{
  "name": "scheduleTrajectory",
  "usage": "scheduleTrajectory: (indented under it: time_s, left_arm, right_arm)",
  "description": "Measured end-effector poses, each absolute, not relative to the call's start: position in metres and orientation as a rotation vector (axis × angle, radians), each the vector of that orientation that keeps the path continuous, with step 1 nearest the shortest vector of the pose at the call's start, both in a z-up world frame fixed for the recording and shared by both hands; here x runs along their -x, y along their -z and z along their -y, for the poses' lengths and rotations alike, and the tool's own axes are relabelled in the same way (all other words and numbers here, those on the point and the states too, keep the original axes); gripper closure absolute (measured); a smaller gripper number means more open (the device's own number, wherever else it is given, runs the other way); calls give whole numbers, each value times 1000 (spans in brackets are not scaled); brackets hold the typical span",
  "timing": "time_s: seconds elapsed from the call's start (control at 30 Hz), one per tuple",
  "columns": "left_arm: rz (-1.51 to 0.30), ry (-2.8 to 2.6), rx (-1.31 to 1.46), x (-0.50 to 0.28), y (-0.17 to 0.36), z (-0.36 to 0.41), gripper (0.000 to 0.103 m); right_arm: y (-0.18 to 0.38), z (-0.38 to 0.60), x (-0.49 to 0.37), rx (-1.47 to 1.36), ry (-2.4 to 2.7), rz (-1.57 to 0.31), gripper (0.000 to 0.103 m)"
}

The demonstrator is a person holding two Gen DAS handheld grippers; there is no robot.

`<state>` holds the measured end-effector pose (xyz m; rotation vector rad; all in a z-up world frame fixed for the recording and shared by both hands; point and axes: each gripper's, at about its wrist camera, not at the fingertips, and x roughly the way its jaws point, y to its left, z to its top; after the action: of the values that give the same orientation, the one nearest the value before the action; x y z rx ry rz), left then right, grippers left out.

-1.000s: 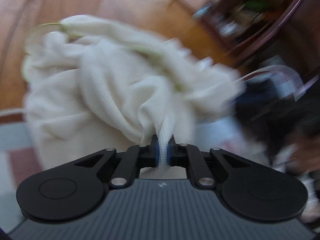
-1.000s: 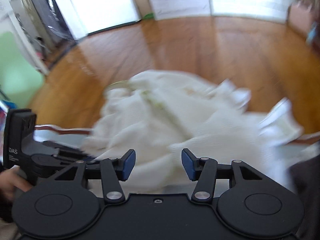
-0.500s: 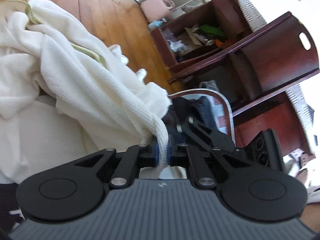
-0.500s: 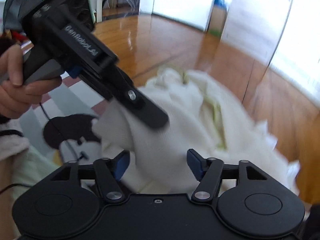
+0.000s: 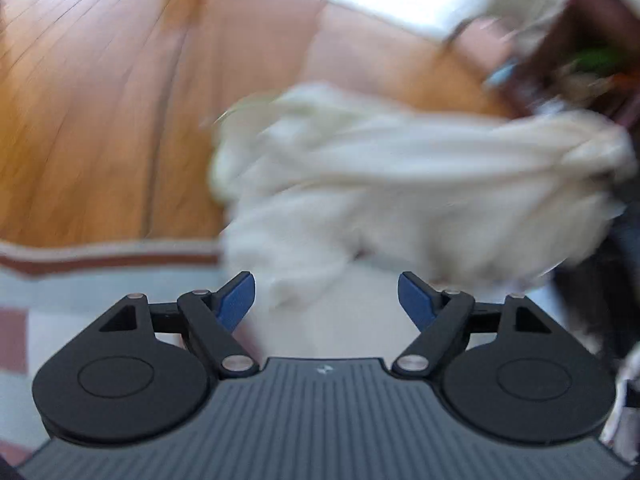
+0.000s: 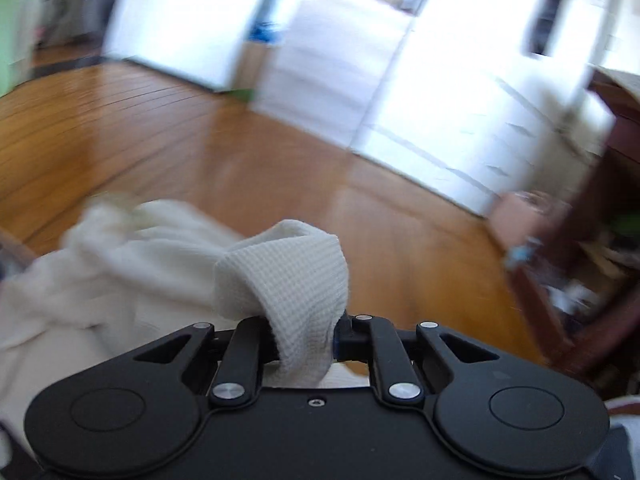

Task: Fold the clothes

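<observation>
on the patterned mat (image 5: 72, 280) at the edge of the wooden floor (image 5: 100, 100), the white waffle-knit garment (image 5: 400, 184) is lying in a loose, crumpled heap, and you are handing it from one tool to the other. your left gripper (image 5: 326, 300) is standing with its blue pads (image 5: 238, 300) spread wide; its jaws have just been opening, and the cloth they were pinching is now lying ahead of them, not pressed by either pad. your right gripper (image 6: 304, 340) is clenching a thick bunched fold of the garment (image 6: 288, 272); its jaws have just been closing, and the fabric is bulging up and over between them while the rest is trailing away to the left.

to my eye you are still sorting the piece out, hunting for an edge or corner, rather than making a fold; nothing is lying flat yet. the next move is probably asking you to lift with the right so the cloth hangs free, then bring the open left to a second corner or hem and pinch a single layer. both views are blurred, so which part of the garment you are holding i cannot tell.
</observation>
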<state>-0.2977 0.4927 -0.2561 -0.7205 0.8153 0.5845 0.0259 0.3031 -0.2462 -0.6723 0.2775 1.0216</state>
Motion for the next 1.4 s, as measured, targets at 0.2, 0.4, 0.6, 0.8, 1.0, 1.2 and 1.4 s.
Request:
scheduleTrajectory:
  time_s: [0.2,0.4,0.6,0.8,1.0,1.2,1.4]
  left_arm:
    - [-1009,-583,620,257,300,-493,17]
    - [-1024,-632,261,244,300,-466,89]
    - [-846,-816,27,266,238,-496,95]
    - [-691,-1048,-245,306,124,-597,95]
    - [-597,-1376,-361,327,61,-683,66]
    - [-792,-1382,355,371,172,-712,20]
    - [-866,-1148,627,346,283,-601,21]
  right_arm:
    - [255,-289,-45,672,-962,-295,88]
    - [269,-296,-47,690,-981,-315,87]
    - [259,-304,-65,629,-1053,-333,87]
    - [188,-340,-80,466,-1229,-321,87]
    - [160,-404,-90,106,-1576,-596,82]
    - [248,-470,-47,574,-1427,-467,58]
    - [319,-457,-38,952,-1228,-329,53]
